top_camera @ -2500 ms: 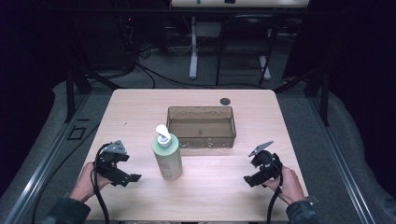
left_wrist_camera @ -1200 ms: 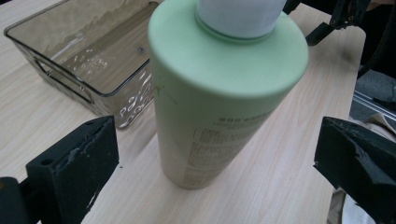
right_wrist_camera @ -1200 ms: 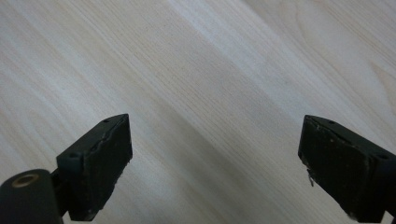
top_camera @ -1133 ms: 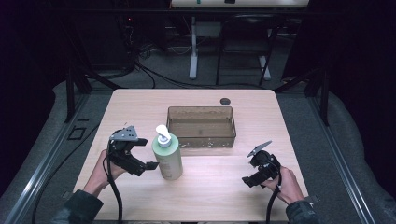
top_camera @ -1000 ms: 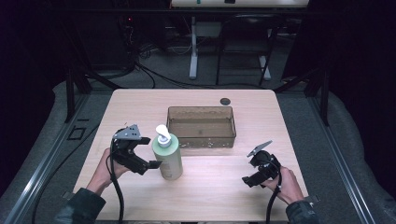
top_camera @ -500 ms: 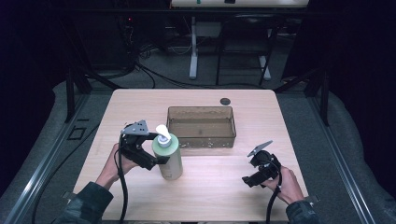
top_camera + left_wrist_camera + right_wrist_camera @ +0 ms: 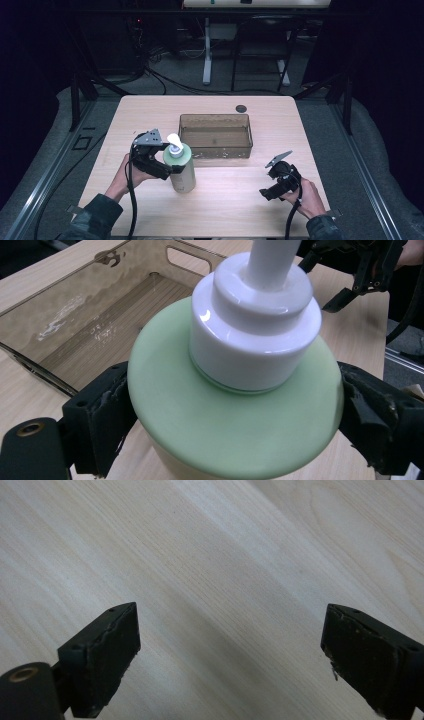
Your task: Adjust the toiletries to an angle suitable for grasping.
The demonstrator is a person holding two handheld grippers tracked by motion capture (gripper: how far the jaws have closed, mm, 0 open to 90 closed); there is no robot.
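Green pump bottle (image 7: 181, 167) stands at centre-left of the high view, just before the brown tray (image 7: 216, 148). Left gripper (image 7: 227, 427) has just been closing, pads pressing its shoulder: grasp made, lifting left. Right gripper (image 7: 230, 652) gapes empty over table (image 7: 210, 555).

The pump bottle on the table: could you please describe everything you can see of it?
The pump bottle stands upright on the wooden table, just in front of the clear brown tray. Its body is pale green, seemingly plastic, topped by a white collar and pump head. The left gripper straddles its shoulder, its jaws just closing, both pads against the sides.
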